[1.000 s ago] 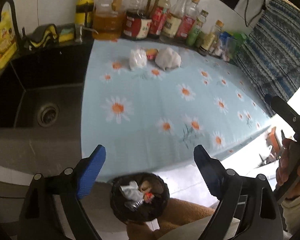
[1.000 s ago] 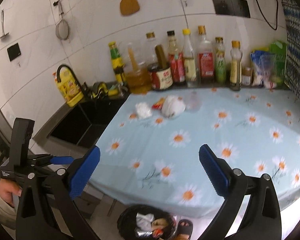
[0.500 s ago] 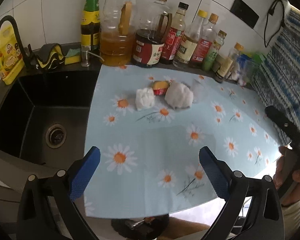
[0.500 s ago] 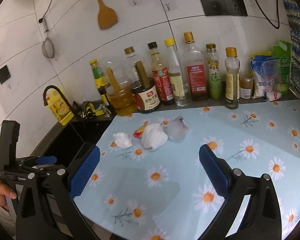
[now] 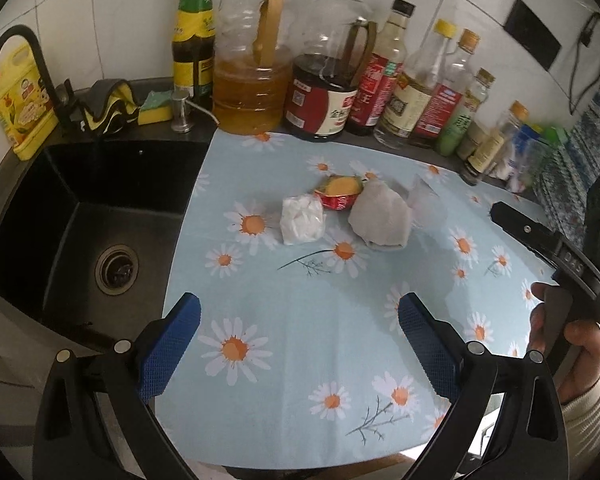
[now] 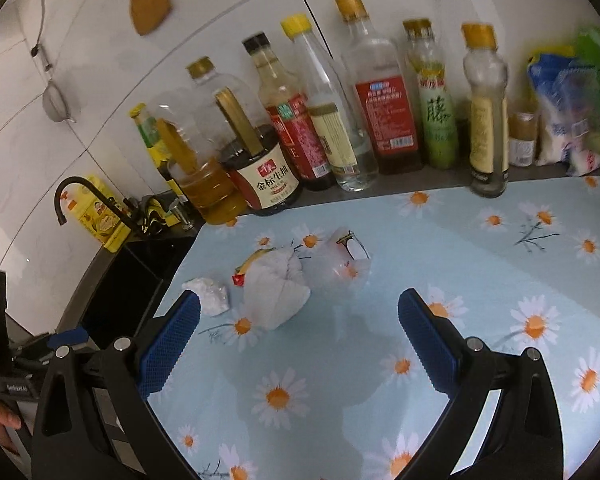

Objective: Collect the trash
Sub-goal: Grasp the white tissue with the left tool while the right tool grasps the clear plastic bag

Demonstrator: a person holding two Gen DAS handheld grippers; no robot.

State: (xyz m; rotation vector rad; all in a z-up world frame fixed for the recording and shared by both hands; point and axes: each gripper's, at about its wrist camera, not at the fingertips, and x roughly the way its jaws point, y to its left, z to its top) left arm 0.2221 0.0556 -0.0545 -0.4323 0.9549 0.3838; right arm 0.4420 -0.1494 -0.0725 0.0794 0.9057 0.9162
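The left hand-held gripper (image 5: 299, 330) stood wide open with nothing between its blue pads; its jaws had just been opening. A second earlier it hung over the bin on the floor, at the counter's edge; now it was over the daisy-print counter (image 5: 300, 360), aimed down at the litter, and the bin was out of view. The right hand-held gripper (image 6: 299, 330) was also open and empty, and had come in closer over the same cloth, so the heap sat larger between its fingers. Judged from this, one drop into the bin was finished and both hands were returning for the next pieces.

The trash lay together mid-counter, ahead of both grippers and untouched: a white wad (image 5: 302, 220), a red-and-yellow wrapper (image 5: 338, 192) just behind it, a grey-white crumpled paper (image 5: 382, 216) beside that, and a clear plastic bag (image 6: 346, 264) touching the paper on its far side.

The clear bag was hard to trace in the left view, its edges fading into the cloth. The wrapper was mostly hidden behind the paper in the right view. In the left view the right gripper showed only from the side, with the hand (image 5: 568, 336) holding it cut off at the frame's edge.
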